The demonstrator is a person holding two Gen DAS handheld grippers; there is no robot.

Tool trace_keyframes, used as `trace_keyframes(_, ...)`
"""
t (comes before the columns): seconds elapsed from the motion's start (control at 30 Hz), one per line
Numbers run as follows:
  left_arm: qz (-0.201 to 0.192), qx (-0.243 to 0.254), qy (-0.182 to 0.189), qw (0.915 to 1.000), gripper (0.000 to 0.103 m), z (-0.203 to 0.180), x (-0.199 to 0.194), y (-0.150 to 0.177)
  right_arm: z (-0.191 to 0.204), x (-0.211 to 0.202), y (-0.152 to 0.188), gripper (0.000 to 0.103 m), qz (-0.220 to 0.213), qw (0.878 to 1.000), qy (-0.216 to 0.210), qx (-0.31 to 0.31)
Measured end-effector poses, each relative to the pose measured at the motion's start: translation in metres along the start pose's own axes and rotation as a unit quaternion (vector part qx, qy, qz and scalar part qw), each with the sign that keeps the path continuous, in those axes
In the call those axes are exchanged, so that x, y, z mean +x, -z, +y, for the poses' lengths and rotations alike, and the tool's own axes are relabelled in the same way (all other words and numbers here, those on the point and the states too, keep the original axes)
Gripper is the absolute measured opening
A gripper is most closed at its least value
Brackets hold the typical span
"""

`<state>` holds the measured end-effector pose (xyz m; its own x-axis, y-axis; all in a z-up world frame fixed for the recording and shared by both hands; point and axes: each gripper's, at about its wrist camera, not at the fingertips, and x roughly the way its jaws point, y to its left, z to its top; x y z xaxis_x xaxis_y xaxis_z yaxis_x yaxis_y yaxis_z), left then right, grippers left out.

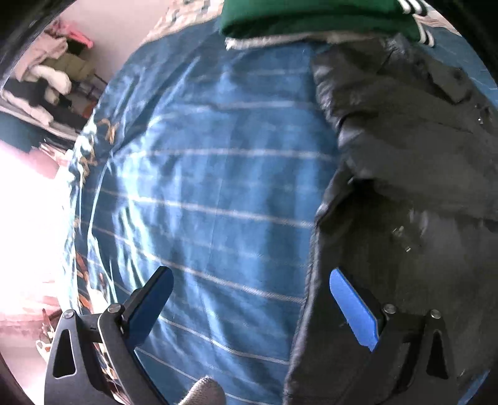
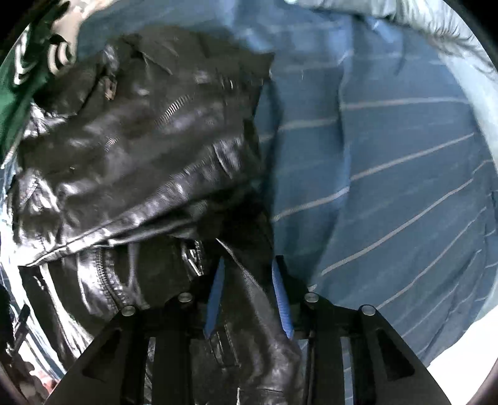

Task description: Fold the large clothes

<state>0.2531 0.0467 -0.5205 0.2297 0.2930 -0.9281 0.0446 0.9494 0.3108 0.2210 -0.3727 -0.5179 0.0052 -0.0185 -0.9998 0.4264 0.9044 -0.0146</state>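
Blue bedcover with thin white stripes underneath, green folded garment at its far edge. Left gripper spread wide, empty, its right pad over black leather zipped jacket.

From the right wrist: right gripper pinched on jacket fold, jacket spread leftward across bedcover.

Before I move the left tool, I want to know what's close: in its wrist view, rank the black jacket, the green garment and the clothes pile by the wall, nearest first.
1. Black jacket: right side, its edge beside the open left tool.
2. Green garment: top, far end of the blue striped bedding.
3. Clothes pile: upper left, off the bed by the wall.
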Motion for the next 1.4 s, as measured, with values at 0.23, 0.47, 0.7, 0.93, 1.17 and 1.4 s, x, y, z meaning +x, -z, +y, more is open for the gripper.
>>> trace_keyframes(0.23, -0.023, 0.018, -0.04, 0.9988, 0.103, -0.046, 0.021, -0.021, 0.008, 0.039, -0.024, 0.037, -0.002, 0.999, 0.038, -0.02)
trace_keyframes(0.47, 0.013, -0.047, -0.052, 0.9975, 0.103, -0.043, 0.053, -0.029, -0.021, 0.053, -0.028, 0.04, 0.032, 0.999, -0.021, 0.013)
trace_keyframes(0.7, 0.003, -0.055, -0.199, 0.9784, 0.103, -0.067, -0.023, 0.008, -0.075, 0.016, -0.036, 0.068, 0.064, 0.988, -0.136, -0.026)
trace_keyframes(0.93, 0.006, 0.009, -0.215, 0.9767, 0.103, -0.209, -0.104, 0.066, -0.165, 0.006, -0.048, 0.069, 0.07, 0.984, -0.142, -0.084)
trace_keyframes(1.17, -0.017, 0.141, -0.154, 0.9778, 0.103, -0.363, -0.145, 0.119, -0.233, 0.026, -0.049, 0.069, 0.089, 0.988, -0.108, -0.067)
trace_keyframes(1.4, 0.005, 0.18, -0.172, 0.9686, 0.103, -0.423, -0.115, 0.137, -0.259, 0.035, -0.052, 0.069, 0.095, 0.99, -0.093, -0.047)
